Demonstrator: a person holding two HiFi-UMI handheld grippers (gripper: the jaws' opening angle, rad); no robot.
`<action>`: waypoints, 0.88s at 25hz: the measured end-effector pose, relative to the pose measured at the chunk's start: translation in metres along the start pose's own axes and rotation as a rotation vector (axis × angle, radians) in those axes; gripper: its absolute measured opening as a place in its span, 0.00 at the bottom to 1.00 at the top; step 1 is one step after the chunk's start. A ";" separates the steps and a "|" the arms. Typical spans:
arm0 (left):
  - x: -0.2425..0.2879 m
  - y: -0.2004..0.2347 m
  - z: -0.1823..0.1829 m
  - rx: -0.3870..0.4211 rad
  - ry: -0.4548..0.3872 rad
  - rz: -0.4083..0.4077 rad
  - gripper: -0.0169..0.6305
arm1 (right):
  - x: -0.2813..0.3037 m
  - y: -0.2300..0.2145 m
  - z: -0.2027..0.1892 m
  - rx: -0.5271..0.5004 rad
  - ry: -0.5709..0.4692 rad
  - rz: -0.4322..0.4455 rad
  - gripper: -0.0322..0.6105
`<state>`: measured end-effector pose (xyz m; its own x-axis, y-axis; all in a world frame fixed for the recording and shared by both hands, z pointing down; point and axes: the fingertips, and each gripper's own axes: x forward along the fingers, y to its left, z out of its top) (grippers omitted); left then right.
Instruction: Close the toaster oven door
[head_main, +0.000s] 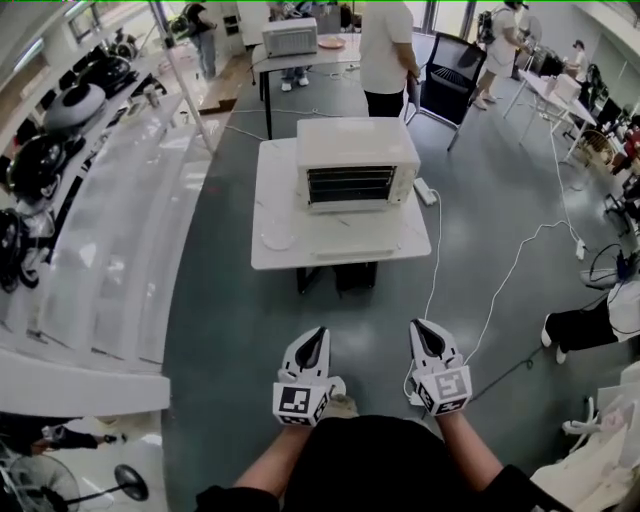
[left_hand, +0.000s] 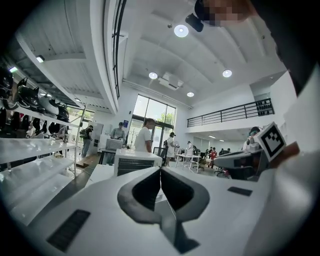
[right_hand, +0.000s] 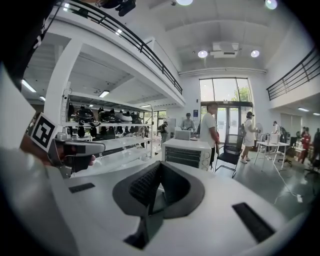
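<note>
Looking down, head view: the toaster oven (head_main: 357, 163) sits on a white table (head_main: 340, 240) well ahead of you, front turned your way; you cannot tell from here whether its door is up or down.
Your grippers: the left gripper (head_main: 317, 335) and right gripper (head_main: 421, 327) hang low and side by side, both pointing at the table and well apart from it.
Between you and the table: grey floor, with a white cable (head_main: 497, 290) snaking across it on your right, near the right gripper.
On the table: a round white disc (head_main: 278, 240) lies near the front left corner; a power strip (head_main: 425, 191) lies just beside the oven's right side.
Behind the table: a person in a white shirt (head_main: 385, 50) stands close to its far edge; a black chair (head_main: 447, 75) is to that person's right; a second oven (head_main: 290, 37) rests on a farther table.
Shelves (head_main: 100, 250): white tiers run along your left, with dark rounded items on the far ones.
Left gripper view: your fingers are pressed together with nothing between them; the toaster oven (left_hand: 137, 162) shows just left of their tips, far off.
Right gripper view: your fingers meet at the tips, holding nothing; the toaster oven (right_hand: 187, 152) stands beyond them to the right, and the black chair (right_hand: 230, 152) is past it.
</note>
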<state>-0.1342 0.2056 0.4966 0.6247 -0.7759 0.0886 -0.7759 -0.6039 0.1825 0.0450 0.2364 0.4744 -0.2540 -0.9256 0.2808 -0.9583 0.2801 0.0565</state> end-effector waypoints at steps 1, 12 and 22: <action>0.005 0.011 0.002 0.001 -0.003 -0.001 0.06 | 0.013 0.002 0.003 -0.002 -0.001 0.003 0.08; 0.041 0.076 -0.015 -0.088 0.042 -0.052 0.06 | 0.081 0.019 0.003 -0.028 0.048 0.019 0.08; 0.045 0.100 -0.006 -0.096 0.011 0.027 0.06 | 0.124 0.015 0.011 -0.043 0.042 0.069 0.08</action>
<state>-0.1834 0.1112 0.5243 0.6052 -0.7891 0.1052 -0.7806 -0.5624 0.2726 -0.0024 0.1231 0.4997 -0.3127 -0.8923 0.3258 -0.9319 0.3545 0.0767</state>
